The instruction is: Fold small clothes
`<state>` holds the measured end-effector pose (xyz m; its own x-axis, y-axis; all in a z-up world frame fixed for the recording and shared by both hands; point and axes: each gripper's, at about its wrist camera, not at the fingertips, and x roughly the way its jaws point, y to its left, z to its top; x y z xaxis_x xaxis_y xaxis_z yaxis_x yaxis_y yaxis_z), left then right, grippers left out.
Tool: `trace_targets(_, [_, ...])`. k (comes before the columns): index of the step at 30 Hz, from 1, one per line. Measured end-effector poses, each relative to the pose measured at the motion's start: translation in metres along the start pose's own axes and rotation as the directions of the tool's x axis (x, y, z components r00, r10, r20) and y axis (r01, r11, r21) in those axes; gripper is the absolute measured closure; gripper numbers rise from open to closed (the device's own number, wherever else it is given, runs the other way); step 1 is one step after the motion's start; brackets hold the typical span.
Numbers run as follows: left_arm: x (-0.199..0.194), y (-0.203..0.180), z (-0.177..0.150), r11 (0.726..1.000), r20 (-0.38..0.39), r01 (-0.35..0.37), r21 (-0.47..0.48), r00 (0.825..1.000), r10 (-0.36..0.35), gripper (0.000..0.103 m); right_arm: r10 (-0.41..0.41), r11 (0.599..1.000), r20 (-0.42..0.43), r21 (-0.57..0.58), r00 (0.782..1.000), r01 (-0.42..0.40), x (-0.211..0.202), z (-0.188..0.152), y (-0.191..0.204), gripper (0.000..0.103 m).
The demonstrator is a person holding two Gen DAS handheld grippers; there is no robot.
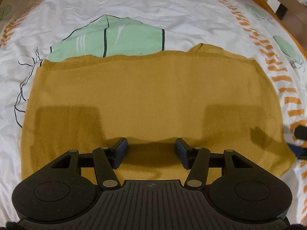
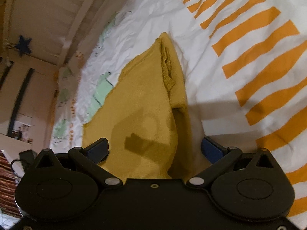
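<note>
While the mustard garment (image 1: 149,95) is spread flat on the patterned bed sheet (image 1: 134,5), the left tool (image 1: 151,149) is seen above its near edge, jaws apart and empty. The right tool (image 2: 155,149) is held wide over the garment's folded side, gripping nothing.

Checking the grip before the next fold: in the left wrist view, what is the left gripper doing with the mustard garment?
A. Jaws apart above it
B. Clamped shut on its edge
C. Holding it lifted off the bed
A: the left gripper has its pads spread over the flat mustard garment.
</note>
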<state>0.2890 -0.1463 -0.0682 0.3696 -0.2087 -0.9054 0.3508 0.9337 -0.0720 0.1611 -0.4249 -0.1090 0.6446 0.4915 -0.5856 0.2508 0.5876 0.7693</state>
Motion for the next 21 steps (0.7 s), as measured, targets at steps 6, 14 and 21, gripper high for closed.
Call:
trace_targets(6, [-0.011, -0.014, 0.021, 0.998, -0.01, 0.052, 0.036, 0.999, -0.052, 0.05, 0.079, 0.995, -0.006, -0.062, 0.997, -0.079, 0.0, -0.01, -0.001, 0.0])
trace_targets(14, [-0.029, -0.095, 0.062, 0.973, 0.011, 0.083, 0.216, 0.996, -0.088, 0.05, 0.095, 0.987, -0.01, -0.133, 0.995, -0.095, 0.005, -0.021, 0.01, 0.0])
trace_targets(21, [-0.011, -0.165, 0.086, 0.965, -0.03, 0.129, 0.23, 0.992, -0.125, 0.05, 0.102, 0.984, 0.021, -0.147, 0.995, -0.098, 0.002, -0.024, 0.01, 0.0])
